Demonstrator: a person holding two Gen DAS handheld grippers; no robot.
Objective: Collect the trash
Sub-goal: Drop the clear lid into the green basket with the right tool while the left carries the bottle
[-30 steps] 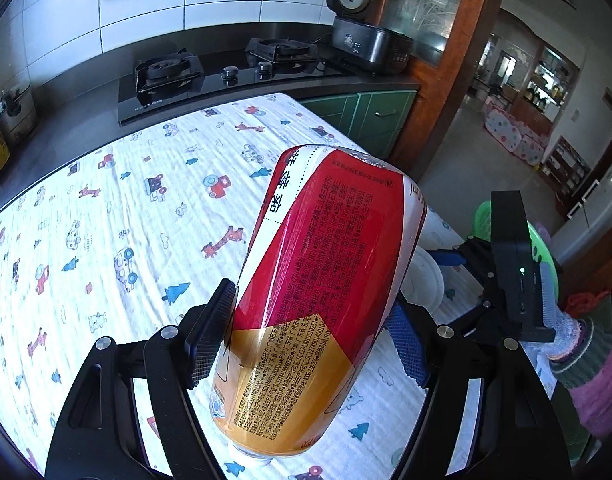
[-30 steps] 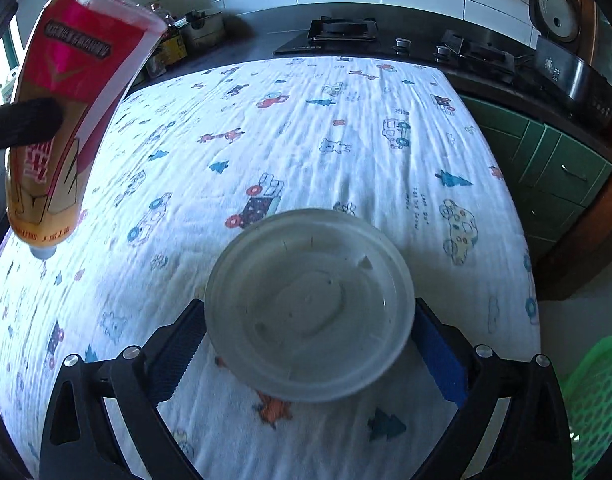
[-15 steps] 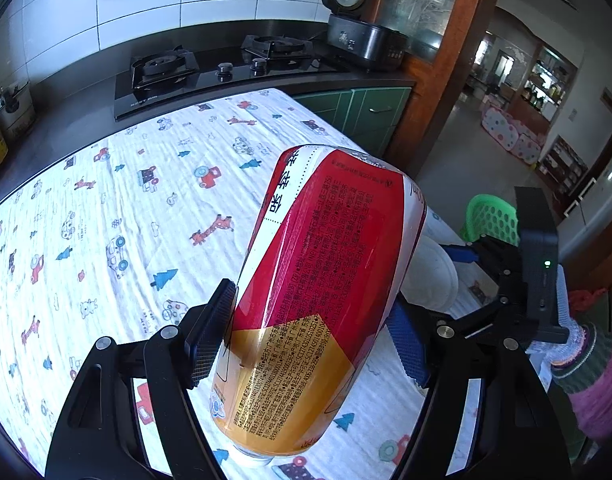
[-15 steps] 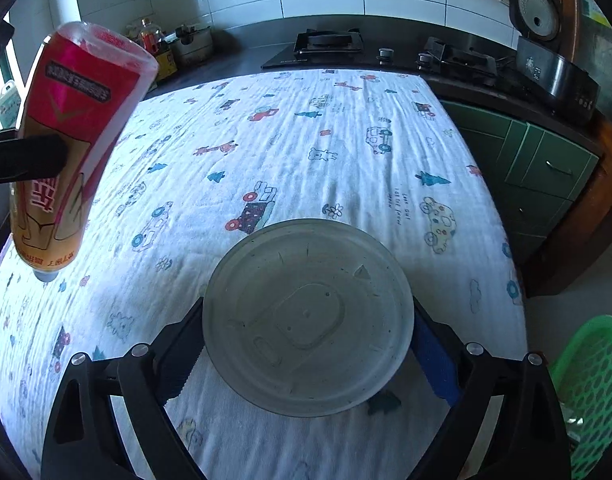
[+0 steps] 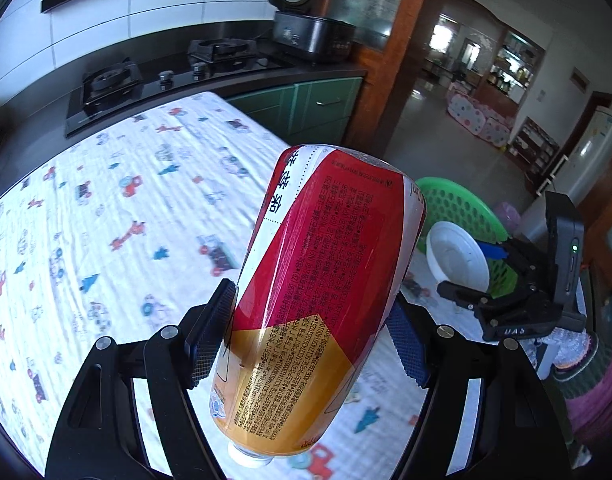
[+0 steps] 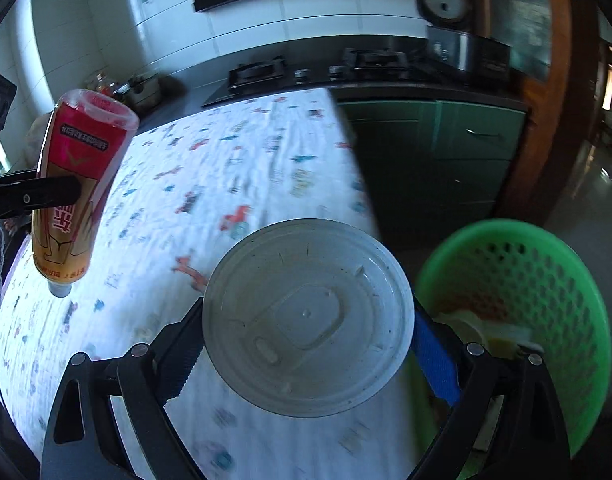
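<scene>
My left gripper point(image 5: 308, 336) is shut on a red and gold plastic bottle point(image 5: 326, 280), which it holds upside down above the table with the cap at the bottom. The right wrist view shows the same bottle point(image 6: 77, 184) at the far left. My right gripper point(image 6: 308, 356) is shut on a round white plastic lid point(image 6: 306, 320), its pads pressing the rim on both sides. The lid hangs over the table's right edge, beside a green mesh basket point(image 6: 546, 280). In the left wrist view the right gripper point(image 5: 472, 272) and the lid point(image 5: 454, 256) are in front of the basket point(image 5: 458, 204).
The table point(image 5: 105, 208) has a white cloth printed with cartoon vehicles and animals. Behind it run a dark counter with a gas hob point(image 5: 113, 80), a rice cooker point(image 5: 306, 20) and green cabinets point(image 6: 446, 152). The basket stands on the floor and holds some pale scraps point(image 6: 486, 328).
Both grippers have swung right toward the table's edge with their loads. The right one has carried the lid up to the green basket, which now fills the right of its view.
</scene>
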